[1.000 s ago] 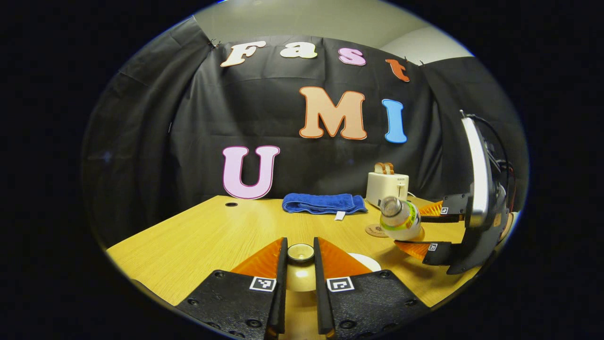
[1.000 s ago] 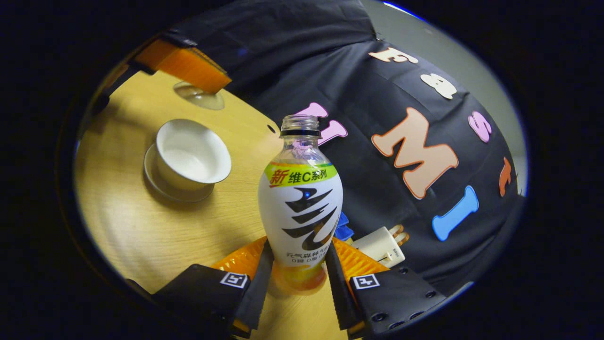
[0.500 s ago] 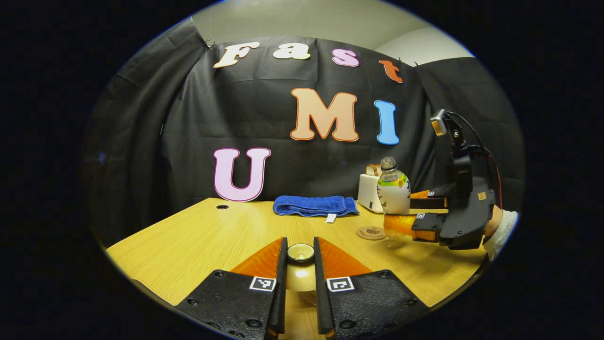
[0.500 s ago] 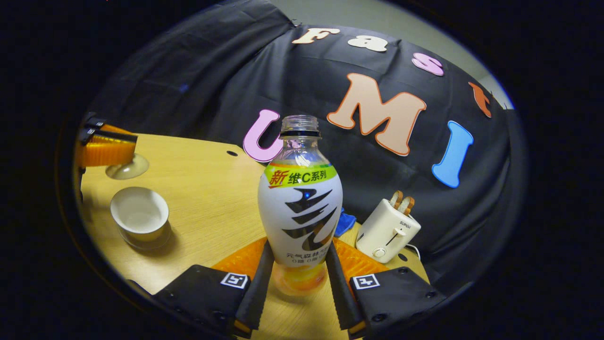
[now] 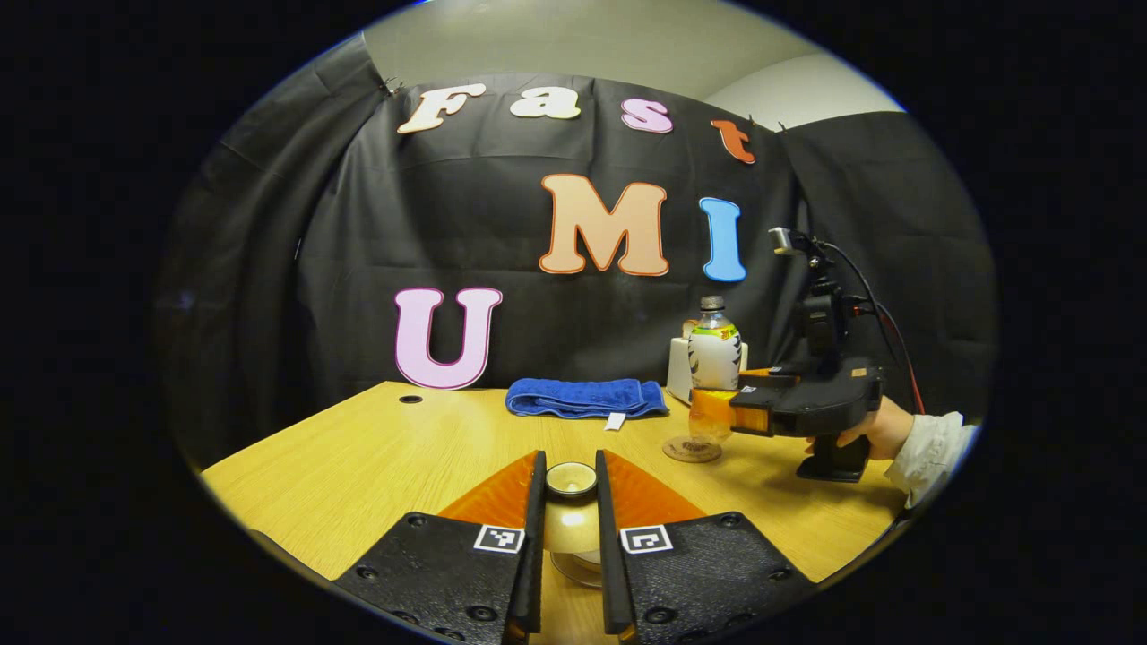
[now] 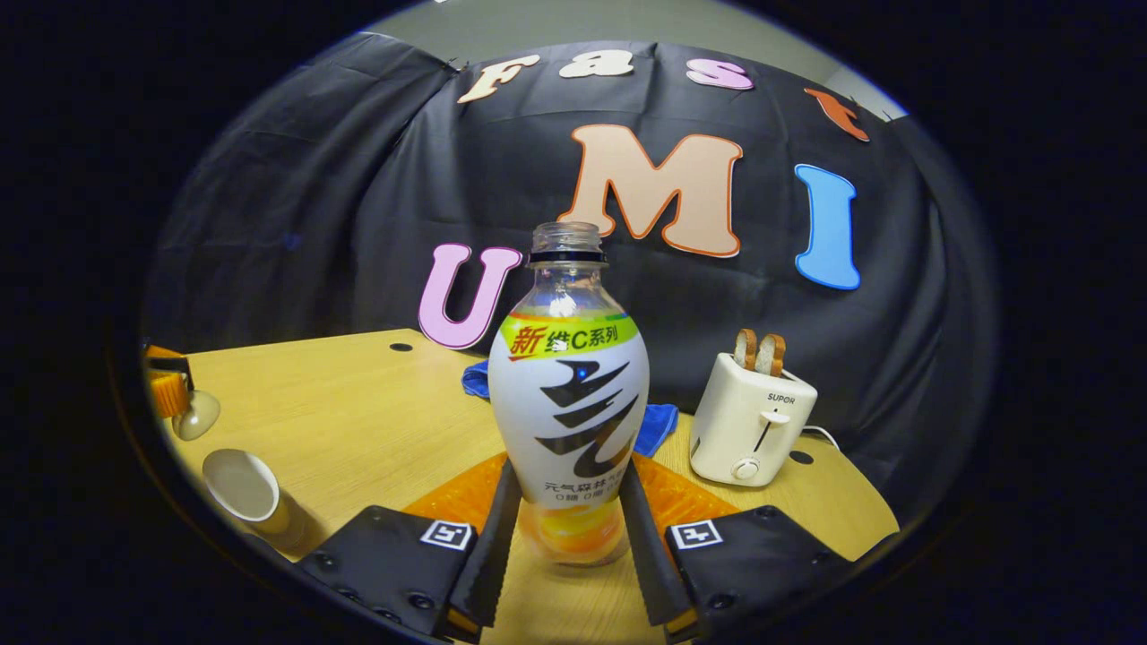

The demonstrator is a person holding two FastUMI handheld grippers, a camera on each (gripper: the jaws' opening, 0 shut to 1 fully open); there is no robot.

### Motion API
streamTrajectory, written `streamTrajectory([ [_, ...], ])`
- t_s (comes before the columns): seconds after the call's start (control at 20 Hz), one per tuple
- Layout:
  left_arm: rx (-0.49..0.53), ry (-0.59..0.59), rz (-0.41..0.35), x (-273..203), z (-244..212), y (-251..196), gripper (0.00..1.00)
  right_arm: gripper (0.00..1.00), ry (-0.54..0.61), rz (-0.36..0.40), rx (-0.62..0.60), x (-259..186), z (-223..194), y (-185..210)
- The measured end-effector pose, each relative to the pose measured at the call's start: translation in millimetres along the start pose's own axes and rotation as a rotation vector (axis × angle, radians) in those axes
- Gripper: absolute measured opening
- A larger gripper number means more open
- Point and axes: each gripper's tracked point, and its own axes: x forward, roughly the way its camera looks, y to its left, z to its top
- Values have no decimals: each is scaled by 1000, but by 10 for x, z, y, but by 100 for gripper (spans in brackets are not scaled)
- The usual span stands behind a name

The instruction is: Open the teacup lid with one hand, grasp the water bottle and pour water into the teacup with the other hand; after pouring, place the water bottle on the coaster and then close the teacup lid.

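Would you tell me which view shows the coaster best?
The left gripper view: the coaster lies on the table beneath the upright water bottle held by the right gripper. In the right gripper view, the water bottle and fingers cover that spot.

Upright capless water bottle (image 6: 568, 403) over coaster (image 5: 691, 449), open teacup (image 6: 240, 485)

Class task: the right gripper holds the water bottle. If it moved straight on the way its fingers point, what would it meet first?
Probably the blue towel, lying just behind the water bottle that the right gripper holds. The toaster stands off to one side. Depth is unclear.
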Motion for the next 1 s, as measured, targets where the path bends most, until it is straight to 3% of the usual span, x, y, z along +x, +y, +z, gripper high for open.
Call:
streamTrajectory([
  [0.3,-7,-2,-15,0,0,-36,24,66,25,-32,98,298,-197,-127],
  [0.7,-9,-7,-22,-12,14,-49,24,65,67,-47,130,424,-390,-180],
  [1.0,-12,-2,-22,-15,-2,-58,24,76,68,-49,126,400,-411,-177],
])
